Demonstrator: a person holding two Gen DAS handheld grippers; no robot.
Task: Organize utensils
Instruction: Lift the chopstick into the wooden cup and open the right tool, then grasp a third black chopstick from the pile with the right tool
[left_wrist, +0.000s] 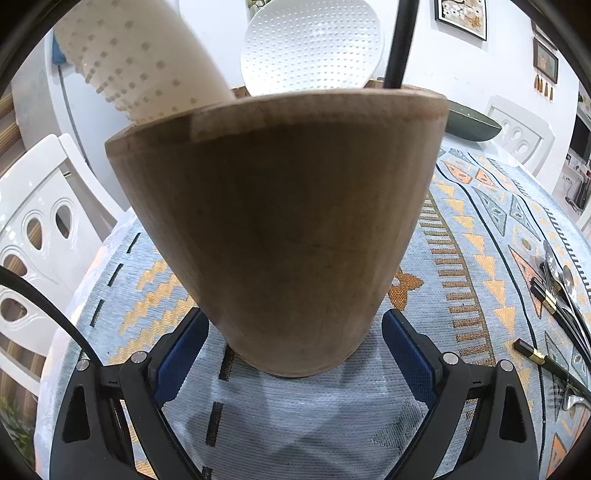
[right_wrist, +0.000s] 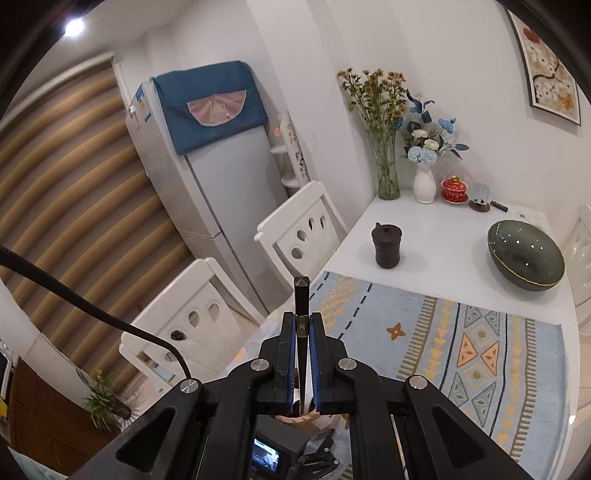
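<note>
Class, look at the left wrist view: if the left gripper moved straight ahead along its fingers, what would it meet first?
Most likely the wooden utensil holder, standing directly ahead of the open left gripper; its base already sits between the fingertips.

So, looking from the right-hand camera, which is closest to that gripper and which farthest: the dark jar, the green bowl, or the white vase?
From the right gripper, which is shut on a black chopstick:
1. Dark jar, just ahead on the bare white tabletop, slightly right.
2. Green bowl, farther off to the right.
3. White vase, at the table's far end by the wall.
</note>
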